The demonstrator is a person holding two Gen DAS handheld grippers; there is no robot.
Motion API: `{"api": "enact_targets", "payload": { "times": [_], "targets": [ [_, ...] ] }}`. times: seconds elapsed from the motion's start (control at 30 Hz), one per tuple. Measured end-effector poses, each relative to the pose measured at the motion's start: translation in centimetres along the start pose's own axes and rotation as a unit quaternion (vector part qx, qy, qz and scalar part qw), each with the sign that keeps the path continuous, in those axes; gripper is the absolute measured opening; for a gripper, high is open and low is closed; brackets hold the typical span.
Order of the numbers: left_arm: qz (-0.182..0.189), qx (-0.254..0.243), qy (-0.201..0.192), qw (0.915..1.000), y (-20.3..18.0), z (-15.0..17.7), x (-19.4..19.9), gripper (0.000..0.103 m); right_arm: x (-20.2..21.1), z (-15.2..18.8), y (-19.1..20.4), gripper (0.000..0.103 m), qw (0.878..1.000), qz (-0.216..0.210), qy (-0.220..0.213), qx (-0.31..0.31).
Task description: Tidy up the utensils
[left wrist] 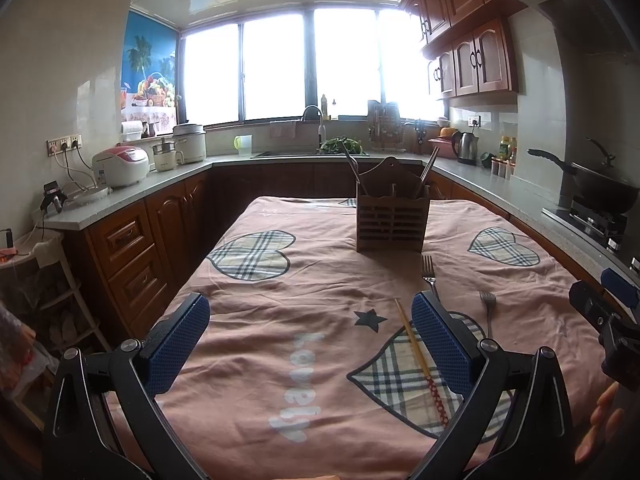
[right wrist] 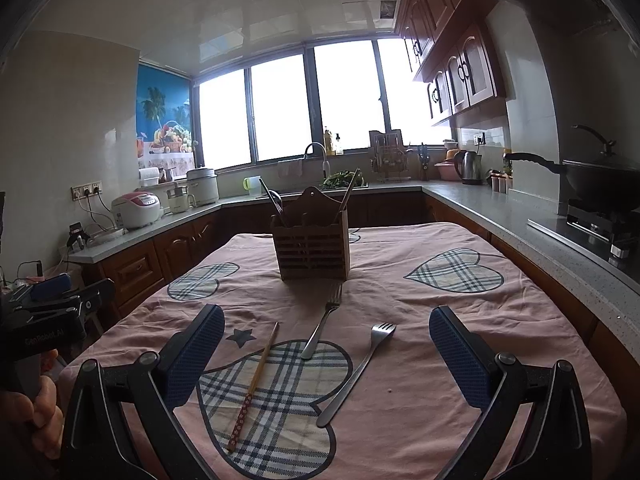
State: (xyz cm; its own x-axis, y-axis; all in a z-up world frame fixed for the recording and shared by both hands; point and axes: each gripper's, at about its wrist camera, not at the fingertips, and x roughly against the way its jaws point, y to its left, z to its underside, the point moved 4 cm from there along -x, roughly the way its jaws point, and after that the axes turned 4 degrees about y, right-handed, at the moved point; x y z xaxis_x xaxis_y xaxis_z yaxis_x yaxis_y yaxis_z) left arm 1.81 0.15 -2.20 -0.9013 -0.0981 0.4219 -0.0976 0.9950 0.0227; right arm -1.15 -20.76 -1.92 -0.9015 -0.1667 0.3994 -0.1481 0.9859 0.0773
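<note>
Two grippers hover over the near end of the table, both empty. The left gripper (left wrist: 310, 338) has its blue pads spread wide apart, and the right gripper (right wrist: 326, 350) is spread just as wide.

Taking the wooden utensil holder (right wrist: 311, 250) as the landmark, three loose utensils lie on the pink tablecloth (right wrist: 420, 320) on its near side. One single chopstick (right wrist: 256, 384), with a red patterned end, lies nearest the cameras, across a plaid heart patch. Two forks lie there too: the longer fork (right wrist: 356, 372) rests nearer the cameras, to the right of the chopstick, and the shorter fork (right wrist: 322, 320) lies with its tines pointing at the holder's base, just in front of it.

The holder stands upright further back on the cloth. It has slatted walls and a raised back panel. A few utensil handles (right wrist: 274, 202) lean out of its left side and chopstick-like sticks (right wrist: 349, 192) out of its right side; their exact count cannot be told.
</note>
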Motion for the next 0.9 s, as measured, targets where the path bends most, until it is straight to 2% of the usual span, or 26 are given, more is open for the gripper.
{"api": "enact_targets", "payload": {
  "times": [0.9],
  "targets": [
    [0.004,-0.002,0.0,1.0,0.18,0.14,0.13,0.103,0.04,-0.31,0.45,0.103,1.0,-0.004,-0.004,0.004]
  ]
}}
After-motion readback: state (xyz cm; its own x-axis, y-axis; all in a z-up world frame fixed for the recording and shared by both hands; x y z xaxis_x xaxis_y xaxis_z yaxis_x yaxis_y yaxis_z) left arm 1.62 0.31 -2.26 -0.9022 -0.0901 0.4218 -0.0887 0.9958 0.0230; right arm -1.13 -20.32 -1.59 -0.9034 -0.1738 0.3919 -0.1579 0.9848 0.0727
